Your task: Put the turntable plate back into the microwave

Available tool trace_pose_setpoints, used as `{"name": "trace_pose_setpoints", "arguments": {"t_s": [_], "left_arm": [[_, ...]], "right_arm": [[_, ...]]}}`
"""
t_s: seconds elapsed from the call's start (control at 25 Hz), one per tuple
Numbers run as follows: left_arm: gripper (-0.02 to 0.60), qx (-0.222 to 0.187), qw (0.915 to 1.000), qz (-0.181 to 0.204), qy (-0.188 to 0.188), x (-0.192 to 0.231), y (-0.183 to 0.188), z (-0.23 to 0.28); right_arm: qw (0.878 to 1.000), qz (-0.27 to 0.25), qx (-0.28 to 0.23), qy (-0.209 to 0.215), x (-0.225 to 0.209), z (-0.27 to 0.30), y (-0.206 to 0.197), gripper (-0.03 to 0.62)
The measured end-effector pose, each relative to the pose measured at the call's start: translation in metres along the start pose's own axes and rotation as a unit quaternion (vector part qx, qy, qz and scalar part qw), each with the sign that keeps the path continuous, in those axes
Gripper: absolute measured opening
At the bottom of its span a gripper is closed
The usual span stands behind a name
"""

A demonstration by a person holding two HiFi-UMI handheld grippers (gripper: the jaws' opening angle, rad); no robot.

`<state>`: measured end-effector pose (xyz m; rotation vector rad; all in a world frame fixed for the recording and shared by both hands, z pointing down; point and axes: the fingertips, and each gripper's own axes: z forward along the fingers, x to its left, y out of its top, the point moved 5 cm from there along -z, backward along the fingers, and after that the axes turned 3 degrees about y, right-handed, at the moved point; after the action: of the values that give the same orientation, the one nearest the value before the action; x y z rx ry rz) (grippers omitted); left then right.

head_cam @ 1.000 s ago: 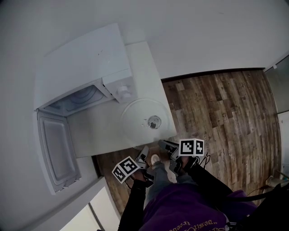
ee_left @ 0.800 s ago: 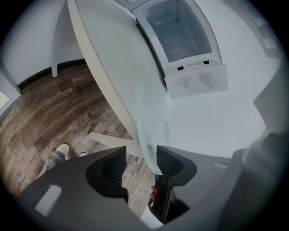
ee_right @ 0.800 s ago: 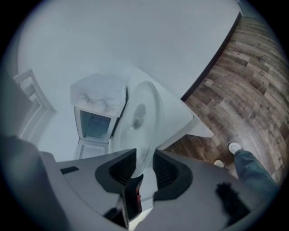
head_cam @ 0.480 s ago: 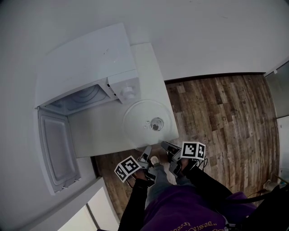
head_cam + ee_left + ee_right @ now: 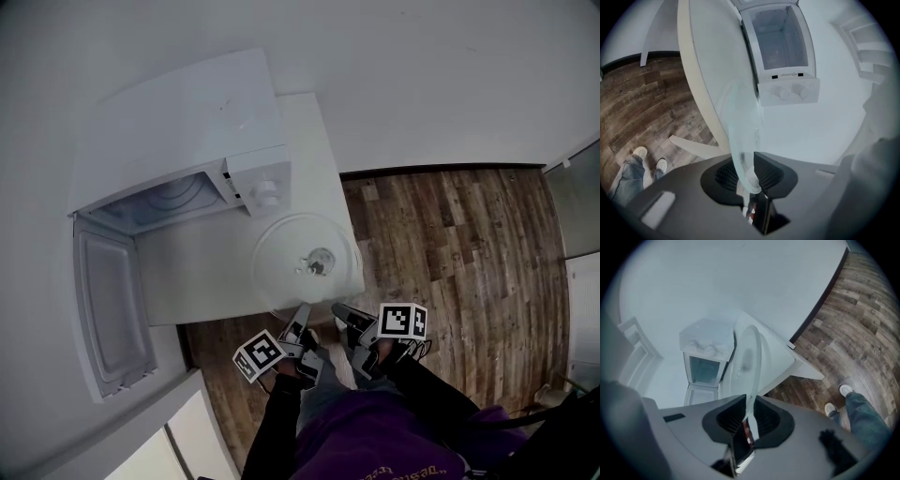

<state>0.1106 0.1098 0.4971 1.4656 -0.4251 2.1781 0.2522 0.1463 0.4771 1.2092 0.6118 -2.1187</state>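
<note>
The round turntable plate of clear glass (image 5: 281, 255) has a faint green tint. The box-shaped microwave (image 5: 183, 131), the tabletop (image 5: 202, 281) and the wall (image 5: 422, 75) are white. The wood-plank floor (image 5: 450, 234) is streaky brown with a dark skirting strip (image 5: 441, 170). The left gripper (image 5: 301, 317) and the right gripper (image 5: 342, 310) are grey, with black ribbed pads (image 5: 769, 172) and black-and-white square-marker cubes (image 5: 258, 356). The person's top (image 5: 375, 436) is purple, the sleeves (image 5: 281, 431) are black, the jeans (image 5: 626, 176) blue and the shoes (image 5: 640, 152) white.

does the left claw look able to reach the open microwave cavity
Probably yes: the white microwave has its door open, nothing blocking the cavity. The left claw, jaws just closing, grips the clear glass turntable plate.
</note>
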Motion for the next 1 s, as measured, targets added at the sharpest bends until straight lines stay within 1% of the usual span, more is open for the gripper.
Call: {"name": "trace_pose_setpoints", "arguments": {"t_s": [0.08,0.24,0.32,0.4,0.48,0.6,0.64,0.8,0.92,1.0], "left_arm": [[0.08,-0.012,0.9998,0.004,-0.015,-0.004,-0.001,0.001],[0.064,-0.053,0.9976,0.026,-0.035,-0.015,-0.006,-0.001],[0.052,-0.069,0.9958,0.03,-0.052,-0.02,-0.008,-0.006],[0.051,-0.076,0.9942,0.031,-0.07,-0.025,-0.009,-0.009],[0.049,-0.08,0.9928,0.02,-0.086,-0.027,-0.009,-0.011],[0.043,-0.096,0.9896,-0.021,-0.105,-0.029,-0.013,-0.024],[0.043,-0.102,0.9884,-0.026,-0.11,-0.031,-0.013,-0.03],[0.04,-0.125,0.9854,0.003,-0.116,-0.042,0.0,-0.059],[0.035,-0.16,0.9781,0.016,-0.132,-0.05,0.015,-0.084],[0.035,-0.182,0.9738,0.022,-0.135,-0.049,0.026,-0.098]], "right_arm": [[1.0,0.002,-0.004,0.002,0.003,-0.005,0.0,0.057],[1.0,0.01,-0.016,0.012,0.009,-0.012,0.003,0.055],[1.0,0.006,-0.017,0.017,0.014,-0.016,0.002,0.057],[1.0,-0.007,-0.018,0.018,0.018,-0.02,0.001,0.064],[0.999,-0.02,-0.021,0.017,0.022,-0.023,0.001,0.066],[0.999,-0.024,-0.013,0.026,0.029,-0.021,-0.006,0.066],[0.999,-0.026,-0.008,0.034,0.033,-0.02,-0.01,0.066],[0.997,-0.046,0.016,0.067,0.059,-0.014,-0.022,0.069],[0.991,-0.083,0.041,0.098,0.084,0.001,-0.03,0.071],[0.989,-0.093,0.052,0.106,0.095,0.013,-0.037,0.071]]}}
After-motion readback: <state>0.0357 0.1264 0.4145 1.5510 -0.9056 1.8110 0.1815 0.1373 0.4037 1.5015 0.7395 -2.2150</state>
